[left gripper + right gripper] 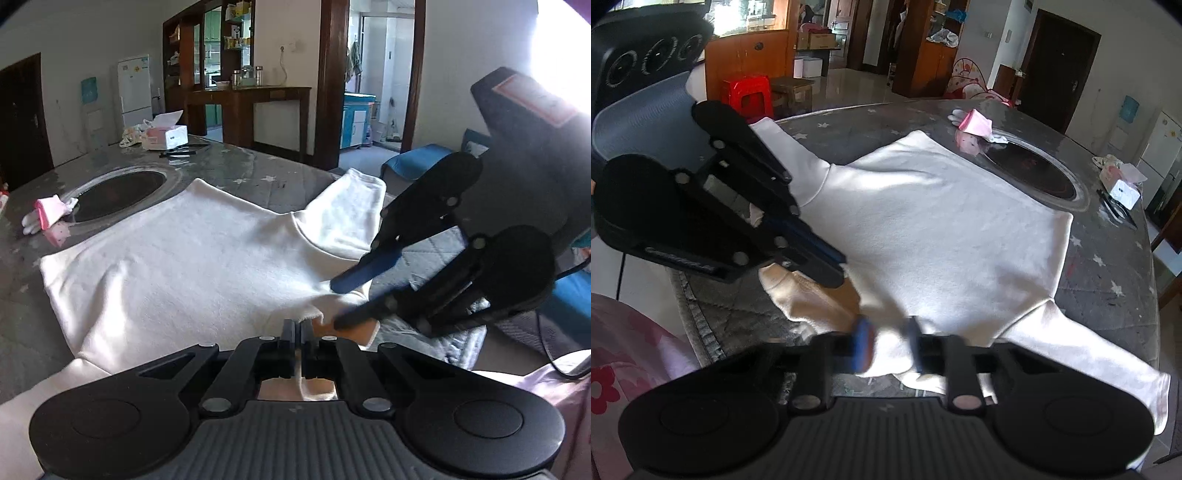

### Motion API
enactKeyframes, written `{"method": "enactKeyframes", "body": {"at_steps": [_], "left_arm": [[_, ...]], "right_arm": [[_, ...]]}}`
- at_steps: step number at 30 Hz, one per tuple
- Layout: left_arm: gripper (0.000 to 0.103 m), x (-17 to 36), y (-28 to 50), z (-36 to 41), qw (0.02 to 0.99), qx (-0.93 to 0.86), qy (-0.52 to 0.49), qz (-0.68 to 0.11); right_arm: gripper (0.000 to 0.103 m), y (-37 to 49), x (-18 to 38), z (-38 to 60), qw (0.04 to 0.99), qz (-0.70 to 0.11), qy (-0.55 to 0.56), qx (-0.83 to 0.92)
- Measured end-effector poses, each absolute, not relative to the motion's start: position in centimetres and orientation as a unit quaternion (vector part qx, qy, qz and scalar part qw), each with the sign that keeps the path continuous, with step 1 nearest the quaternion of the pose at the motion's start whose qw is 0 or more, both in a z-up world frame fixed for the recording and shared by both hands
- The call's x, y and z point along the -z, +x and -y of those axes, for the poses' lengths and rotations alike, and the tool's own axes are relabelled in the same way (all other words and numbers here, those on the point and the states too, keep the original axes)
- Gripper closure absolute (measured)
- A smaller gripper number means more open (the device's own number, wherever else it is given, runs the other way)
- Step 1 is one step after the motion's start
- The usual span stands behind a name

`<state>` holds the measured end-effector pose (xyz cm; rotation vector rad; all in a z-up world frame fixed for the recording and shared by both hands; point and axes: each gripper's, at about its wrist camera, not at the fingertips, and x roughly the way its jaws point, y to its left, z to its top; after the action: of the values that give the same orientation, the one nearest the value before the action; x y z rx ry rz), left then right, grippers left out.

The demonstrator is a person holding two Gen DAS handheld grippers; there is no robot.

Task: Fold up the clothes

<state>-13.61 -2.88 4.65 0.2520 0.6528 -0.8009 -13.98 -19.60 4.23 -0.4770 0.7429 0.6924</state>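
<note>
A white long-sleeved top (184,258) (942,221) lies spread flat on a round table, its neck opening toward me. One sleeve (351,206) runs off to the right in the left wrist view. The other sleeve (1089,350) trails over the table edge in the right wrist view. My left gripper (297,326) (838,269) is shut on the neckline, with white cloth pinched between its fingers. My right gripper (888,339) (343,301) is open beside it. Its fingers straddle a fold of the same neck edge, and their tips are blurred.
The table (240,162) has a grey star-print cover and a dark round inset (118,192) (1034,177). Pink and white small garments (50,216) (975,123) lie by the inset. A tissue box (166,134) (1123,190) stands at the far edge. A red stool (750,94) stands beyond.
</note>
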Motion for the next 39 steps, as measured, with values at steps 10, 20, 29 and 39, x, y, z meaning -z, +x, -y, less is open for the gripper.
{"method": "enactKeyframes", "body": {"at_steps": [10, 20, 29, 39], "left_arm": [[0.1, -3.4, -13.7, 3.3, 0.846, 0.402, 0.126, -0.328], [0.099, -3.2, -13.4, 2.8, 0.843, 0.403, 0.117, -0.336], [0.094, -5.5, -10.5, -0.7, 0.873, 0.355, 0.062, -0.329], [0.094, -3.4, -4.6, -3.0, 0.909, 0.221, 0.01, -0.353]], "right_arm": [[0.097, -13.5, -5.0, 20.4, 0.833, -0.376, -0.203, -0.352], [0.094, -10.4, -4.6, 19.8, 0.846, -0.373, -0.16, -0.346], [0.09, -11.3, -3.2, 19.4, 0.833, -0.383, -0.179, -0.357], [0.087, -11.5, -3.2, 19.5, 0.836, -0.385, -0.174, -0.351]]}}
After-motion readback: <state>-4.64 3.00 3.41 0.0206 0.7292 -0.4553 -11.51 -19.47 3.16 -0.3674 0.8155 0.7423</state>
